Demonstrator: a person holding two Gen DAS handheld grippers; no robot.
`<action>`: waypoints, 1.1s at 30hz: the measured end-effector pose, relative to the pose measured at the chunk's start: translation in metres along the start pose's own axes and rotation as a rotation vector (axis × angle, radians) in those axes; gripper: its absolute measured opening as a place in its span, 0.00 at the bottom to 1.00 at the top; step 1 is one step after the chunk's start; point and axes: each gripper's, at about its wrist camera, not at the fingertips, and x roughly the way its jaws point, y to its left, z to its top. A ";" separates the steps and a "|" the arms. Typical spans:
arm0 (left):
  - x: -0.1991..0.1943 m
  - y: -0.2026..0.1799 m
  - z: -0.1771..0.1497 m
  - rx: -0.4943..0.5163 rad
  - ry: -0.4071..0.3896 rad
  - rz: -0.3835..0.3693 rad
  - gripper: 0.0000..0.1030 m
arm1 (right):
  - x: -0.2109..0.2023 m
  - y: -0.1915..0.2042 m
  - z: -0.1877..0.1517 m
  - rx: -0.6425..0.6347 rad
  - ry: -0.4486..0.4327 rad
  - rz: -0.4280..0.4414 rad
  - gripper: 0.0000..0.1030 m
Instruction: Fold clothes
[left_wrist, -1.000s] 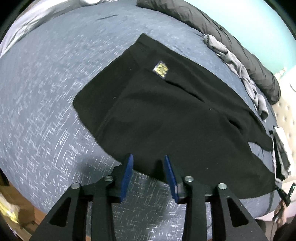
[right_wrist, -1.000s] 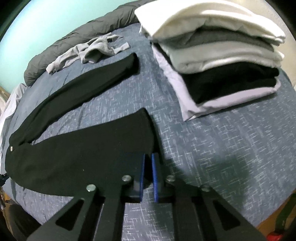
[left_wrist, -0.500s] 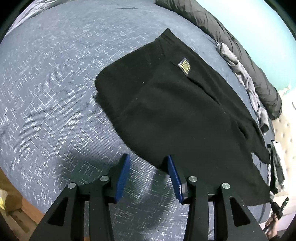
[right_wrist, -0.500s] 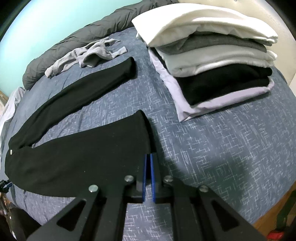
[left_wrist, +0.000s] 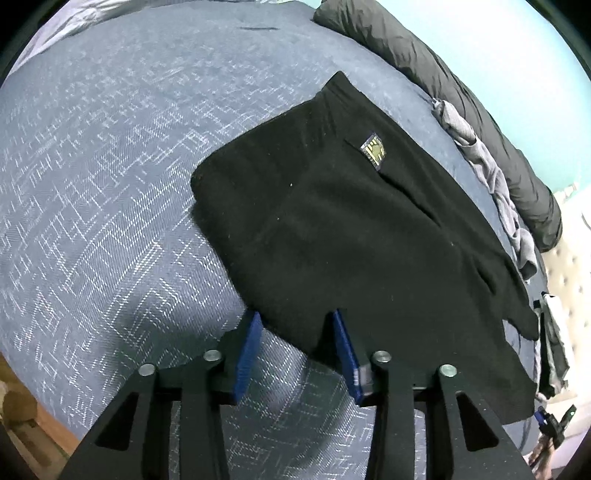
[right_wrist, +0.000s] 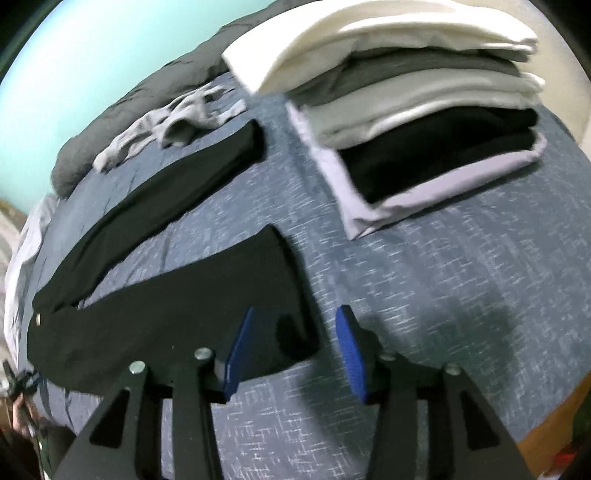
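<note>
Your left gripper, closing, straddles the waist hem of the black trousers on the blue bedspread, while your right gripper, just parted, straddles a leg cuff ungripped at six o'clock, risking slippage.

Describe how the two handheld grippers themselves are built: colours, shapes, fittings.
The left gripper and right gripper look alike: two flat blue pads on matte black fingers with triangular cut-outs, each finger fastened by round silver bolts. No cables, markings, hands or sleeves are in view.
</note>
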 end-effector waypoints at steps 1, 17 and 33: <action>-0.001 -0.001 0.000 0.003 -0.005 0.005 0.26 | 0.003 0.004 -0.002 -0.023 0.009 0.002 0.45; -0.041 -0.022 0.024 0.064 -0.094 -0.006 0.04 | -0.040 0.024 0.042 -0.098 -0.061 -0.072 0.03; -0.029 -0.004 0.008 0.025 -0.027 0.005 0.04 | -0.011 0.010 0.011 -0.138 0.101 -0.158 0.03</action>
